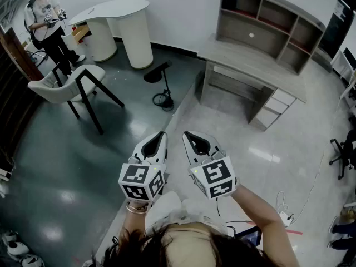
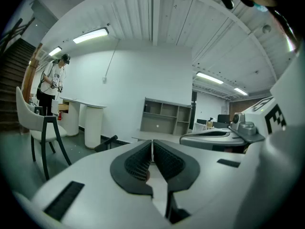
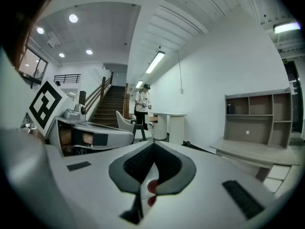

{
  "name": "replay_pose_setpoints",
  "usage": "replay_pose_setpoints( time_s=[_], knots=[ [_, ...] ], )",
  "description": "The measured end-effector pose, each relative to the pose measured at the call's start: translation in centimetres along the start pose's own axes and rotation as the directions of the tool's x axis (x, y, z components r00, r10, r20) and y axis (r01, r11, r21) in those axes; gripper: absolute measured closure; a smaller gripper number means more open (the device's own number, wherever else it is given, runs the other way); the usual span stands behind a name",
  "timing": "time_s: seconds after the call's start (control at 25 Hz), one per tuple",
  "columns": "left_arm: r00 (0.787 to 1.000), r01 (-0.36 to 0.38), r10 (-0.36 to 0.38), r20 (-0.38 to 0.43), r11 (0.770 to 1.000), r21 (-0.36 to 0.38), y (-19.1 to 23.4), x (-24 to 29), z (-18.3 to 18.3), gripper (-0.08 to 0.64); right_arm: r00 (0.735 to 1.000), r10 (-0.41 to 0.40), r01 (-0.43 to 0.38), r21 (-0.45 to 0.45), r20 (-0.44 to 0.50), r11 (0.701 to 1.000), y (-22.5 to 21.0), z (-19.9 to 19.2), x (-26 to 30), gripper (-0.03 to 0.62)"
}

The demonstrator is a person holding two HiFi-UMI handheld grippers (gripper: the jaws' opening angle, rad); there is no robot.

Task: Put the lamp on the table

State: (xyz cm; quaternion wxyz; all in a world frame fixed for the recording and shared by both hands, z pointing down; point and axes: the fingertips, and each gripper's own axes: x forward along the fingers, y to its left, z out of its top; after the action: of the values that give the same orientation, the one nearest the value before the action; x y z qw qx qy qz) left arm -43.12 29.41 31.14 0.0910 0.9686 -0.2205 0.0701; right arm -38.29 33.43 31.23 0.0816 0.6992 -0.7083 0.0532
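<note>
Near: the left gripper [image 1: 161, 134] and right gripper [image 1: 189, 134] are side by side, each with jaws pressed together on nothing. Mid-floor, ahead and slightly left: the black lamp [image 1: 162, 85], small in view, apparently has a broad head on a thin stem with cord coiled at its foot. It is judged light but top-heavy and the stem stiff, so grasp the stem low, minding the cord. Far right: grey desk [image 1: 250, 60]. Far left: white table [image 1: 111, 9].
</note>
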Motion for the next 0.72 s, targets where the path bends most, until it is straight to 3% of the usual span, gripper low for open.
replay_pose_setpoints(
  time_s=[0.28,0.72],
  knots=[
    [1.0,-0.009,0.008,-0.022,1.0,-0.009,-0.5,0.9,-0.5,0.54,1.0,0.003,-0.003,0.04,0.007,0.999,-1.5,-0.3,0.1,0.572],
    [1.0,-0.015,0.014,-0.015,1.0,-0.023,3.6,7.2,0.4,0.54,1.0,-0.007,0.007,0.071,-0.006,0.997,-5.9,-0.8,5.5,0.572]
  ],
)
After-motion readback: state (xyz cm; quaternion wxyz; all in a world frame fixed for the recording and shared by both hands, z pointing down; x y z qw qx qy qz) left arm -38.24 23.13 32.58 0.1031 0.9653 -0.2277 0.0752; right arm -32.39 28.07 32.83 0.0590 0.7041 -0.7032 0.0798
